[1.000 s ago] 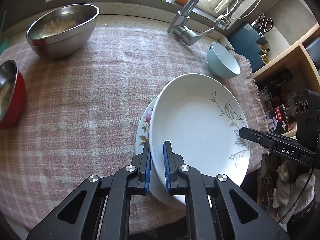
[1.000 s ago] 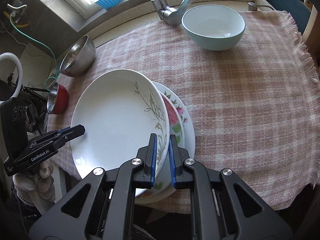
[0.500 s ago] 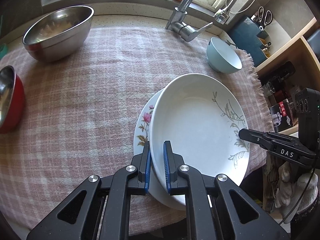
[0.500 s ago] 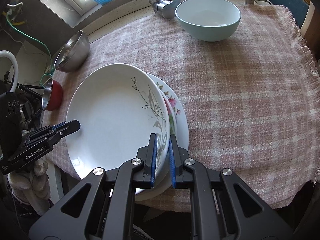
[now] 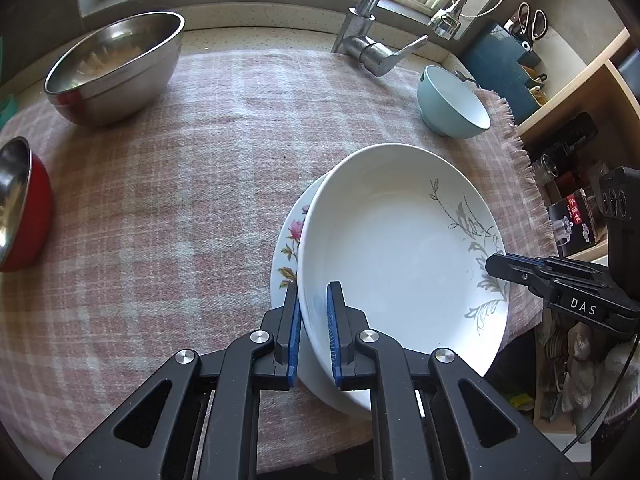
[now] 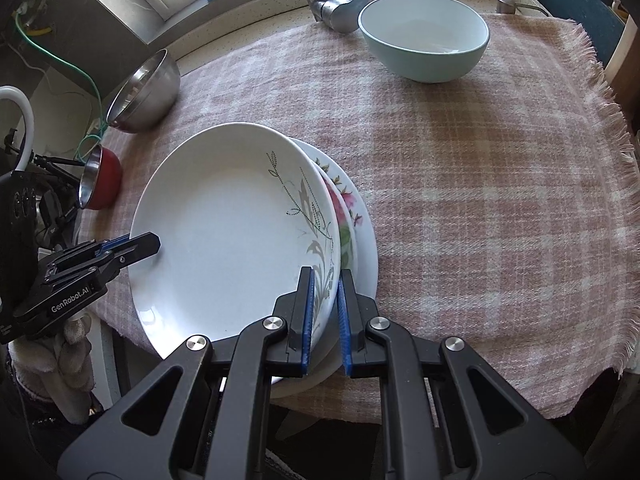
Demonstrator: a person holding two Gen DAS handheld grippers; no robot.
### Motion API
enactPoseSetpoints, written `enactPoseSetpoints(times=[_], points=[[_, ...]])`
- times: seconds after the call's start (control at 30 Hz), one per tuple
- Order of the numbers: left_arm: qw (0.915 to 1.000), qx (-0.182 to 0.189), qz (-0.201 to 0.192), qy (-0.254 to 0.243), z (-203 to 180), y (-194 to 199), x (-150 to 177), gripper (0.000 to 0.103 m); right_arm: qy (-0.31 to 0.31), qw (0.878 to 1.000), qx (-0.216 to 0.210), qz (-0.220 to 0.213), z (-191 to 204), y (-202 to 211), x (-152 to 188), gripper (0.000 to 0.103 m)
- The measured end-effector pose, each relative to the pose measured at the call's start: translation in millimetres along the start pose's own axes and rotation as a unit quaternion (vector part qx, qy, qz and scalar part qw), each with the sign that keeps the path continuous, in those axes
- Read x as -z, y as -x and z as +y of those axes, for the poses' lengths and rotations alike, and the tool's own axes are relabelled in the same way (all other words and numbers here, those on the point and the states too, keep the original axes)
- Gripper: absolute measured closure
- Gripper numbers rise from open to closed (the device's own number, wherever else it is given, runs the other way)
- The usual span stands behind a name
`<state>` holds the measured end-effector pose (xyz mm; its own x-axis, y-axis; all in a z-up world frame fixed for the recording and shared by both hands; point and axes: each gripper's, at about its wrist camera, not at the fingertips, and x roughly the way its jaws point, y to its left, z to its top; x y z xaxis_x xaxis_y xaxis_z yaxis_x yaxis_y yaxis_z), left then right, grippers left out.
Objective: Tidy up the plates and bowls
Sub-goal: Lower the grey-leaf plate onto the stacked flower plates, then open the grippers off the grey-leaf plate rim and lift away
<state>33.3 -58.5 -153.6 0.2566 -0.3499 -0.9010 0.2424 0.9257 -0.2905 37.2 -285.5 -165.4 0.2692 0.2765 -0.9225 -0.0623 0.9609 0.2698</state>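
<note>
White leaf plate (image 5: pixel 400 248) still clamped by both grippers' fingers, floral plate (image 5: pixel 289 240) beneath

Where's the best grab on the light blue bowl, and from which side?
Pinch the rim of the light blue bowl, one finger inside the wall and one outside, coming down from above on its near edge. It stands upright and open, its round wall likely too wide to span. The faucet crowds its far side.

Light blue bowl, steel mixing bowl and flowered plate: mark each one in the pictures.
light blue bowl (image 6: pixel 424 36): right wrist view, on its white inside.
steel mixing bowl (image 5: pixel 116 60): left wrist view, on its inner wall.
flowered plate (image 5: pixel 290 236): left wrist view, on the rim showing beside the white dish.
</note>
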Motion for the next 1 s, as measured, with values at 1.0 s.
enactPoseSetpoints(times=[1.0], points=[[1.0000, 0.009, 0.004, -0.001, -1, -2, 0, 0.088, 0.032, 0.999, 0.036, 0.000, 11, 3, 2, 0.074]])
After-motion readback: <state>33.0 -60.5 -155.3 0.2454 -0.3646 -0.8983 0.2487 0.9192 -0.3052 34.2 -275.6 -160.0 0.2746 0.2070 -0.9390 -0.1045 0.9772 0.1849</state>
